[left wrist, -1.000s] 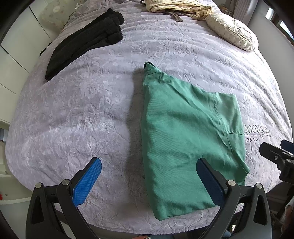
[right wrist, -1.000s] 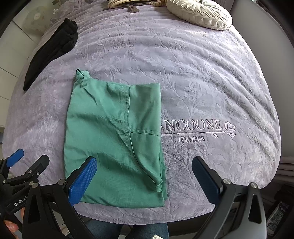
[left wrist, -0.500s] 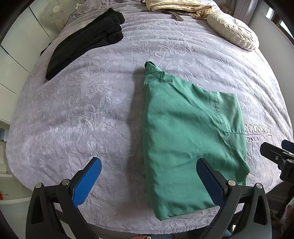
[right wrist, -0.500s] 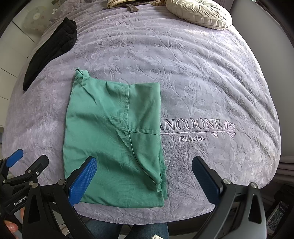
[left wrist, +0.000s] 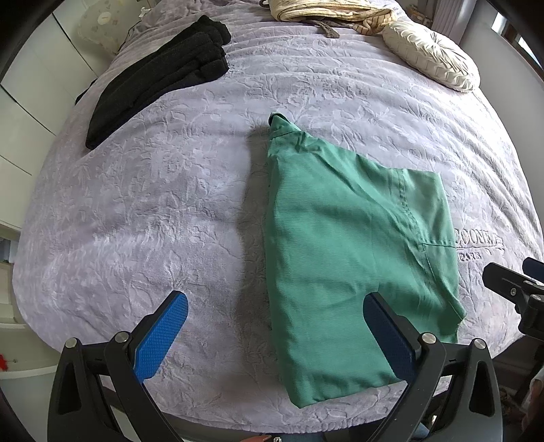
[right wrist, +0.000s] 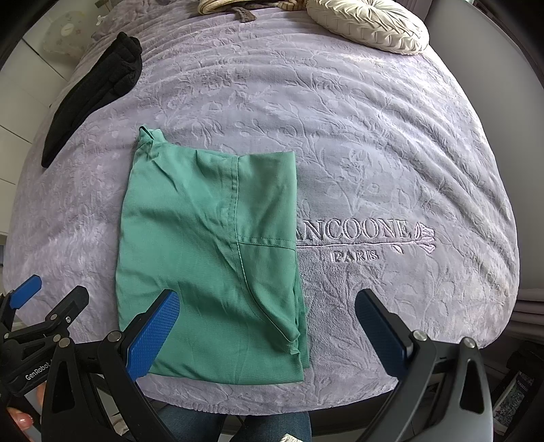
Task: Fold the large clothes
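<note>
Bed [left wrist: 170,204] is filling both views, lilac embossed cover with "PARIS" lettering showing beside the shirt. Green shirt [right wrist: 210,258] is lying folded into a flat rectangle near the front edge of the bed, collar end pointing away, right edge just covering the start of the lettering. Black garment [left wrist: 159,74] is sitting folded far left, well apart from the shirt. Cream cushion [right wrist: 370,23] is resting at the far right corner, striped fabric [left wrist: 326,10] bunched next to it. Left gripper [left wrist: 275,333] is hovering over the bed's near edge, jaws spread wide, nothing between them, right finger over the shirt's near corner. Right gripper [right wrist: 268,326] is hovering likewise, jaws spread wide and empty, left finger over the shirt.
</note>
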A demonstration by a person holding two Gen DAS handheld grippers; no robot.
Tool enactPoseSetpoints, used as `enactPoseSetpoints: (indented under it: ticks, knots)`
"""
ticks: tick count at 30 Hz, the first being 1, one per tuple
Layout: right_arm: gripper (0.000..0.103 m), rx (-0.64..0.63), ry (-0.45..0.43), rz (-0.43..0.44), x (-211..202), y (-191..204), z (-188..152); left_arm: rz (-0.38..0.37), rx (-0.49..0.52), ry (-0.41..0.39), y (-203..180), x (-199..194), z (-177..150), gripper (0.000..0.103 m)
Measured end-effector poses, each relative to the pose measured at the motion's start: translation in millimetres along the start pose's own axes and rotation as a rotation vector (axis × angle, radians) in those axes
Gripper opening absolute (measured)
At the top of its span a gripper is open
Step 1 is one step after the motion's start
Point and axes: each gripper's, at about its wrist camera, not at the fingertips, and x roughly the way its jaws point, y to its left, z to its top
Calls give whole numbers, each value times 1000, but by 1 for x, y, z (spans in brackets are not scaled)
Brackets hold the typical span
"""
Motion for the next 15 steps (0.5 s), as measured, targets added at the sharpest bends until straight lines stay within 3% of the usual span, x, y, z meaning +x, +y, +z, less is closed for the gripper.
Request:
enactPoseSetpoints:
  ticks: [15]
  knots:
    - [103, -7, 10, -5, 3, 1, 1, -1, 16, -19, 8, -1, 6, 103]
